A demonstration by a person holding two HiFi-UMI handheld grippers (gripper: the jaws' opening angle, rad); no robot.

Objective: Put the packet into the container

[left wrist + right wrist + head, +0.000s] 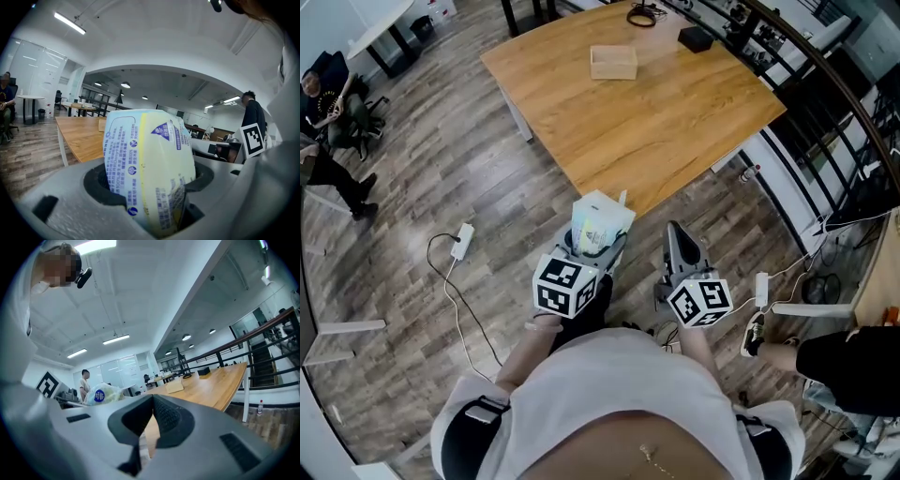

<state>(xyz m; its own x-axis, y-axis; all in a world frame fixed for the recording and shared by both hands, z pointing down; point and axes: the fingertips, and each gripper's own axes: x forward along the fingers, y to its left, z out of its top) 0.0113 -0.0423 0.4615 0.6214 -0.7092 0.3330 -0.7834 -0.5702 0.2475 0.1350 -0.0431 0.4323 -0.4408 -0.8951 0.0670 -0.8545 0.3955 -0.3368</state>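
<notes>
The left gripper's (597, 247) jaws stand wide apart, clamped on a pale yellow and blue packet (150, 159) that sticks up between them. The right gripper's (153, 400) jaws are together at their tips with nothing between them. Both grippers are held side by side over the wooden floor (441, 159), just short of the near corner of the desk (666, 127). The open container (613, 62), a small light box, sits on the far part of the desk, well apart from the packet.
</notes>
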